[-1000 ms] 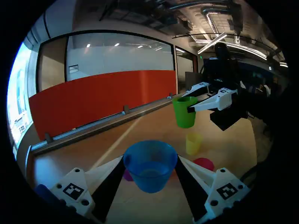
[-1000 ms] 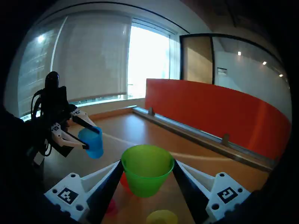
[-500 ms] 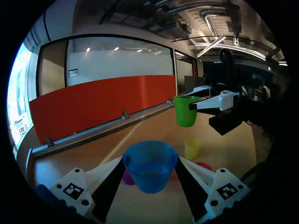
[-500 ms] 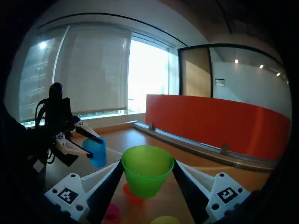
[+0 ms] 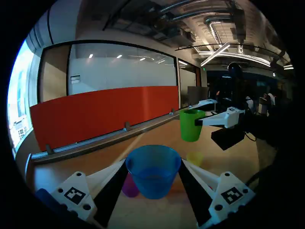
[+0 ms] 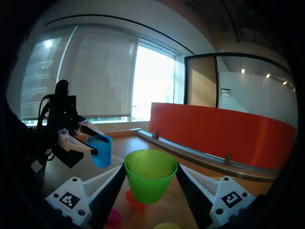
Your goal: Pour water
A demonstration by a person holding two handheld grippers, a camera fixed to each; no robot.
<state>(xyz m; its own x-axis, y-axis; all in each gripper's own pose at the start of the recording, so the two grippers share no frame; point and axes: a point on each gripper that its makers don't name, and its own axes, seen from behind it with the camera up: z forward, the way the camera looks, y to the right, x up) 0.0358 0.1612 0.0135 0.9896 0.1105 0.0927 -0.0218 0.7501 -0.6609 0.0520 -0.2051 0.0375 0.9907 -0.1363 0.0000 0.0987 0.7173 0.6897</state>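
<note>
Over the wooden table point(image 5: 152, 133) I hold two cups in the air, well apart. My left gripper point(image 5: 153, 163) is clenched on the blue cup point(image 5: 153, 183), which seems to have water low inside, and my right gripper point(image 6: 150, 167) is clamped on the upright, apparently empty green cup point(image 6: 149, 185). To pour well, I should bring the blue rim just above the green mouth and then tip slowly with both grips firm, since any spill would land near the small purple cup point(image 5: 130, 187) and yellow cup point(image 5: 195, 157) below.
</note>
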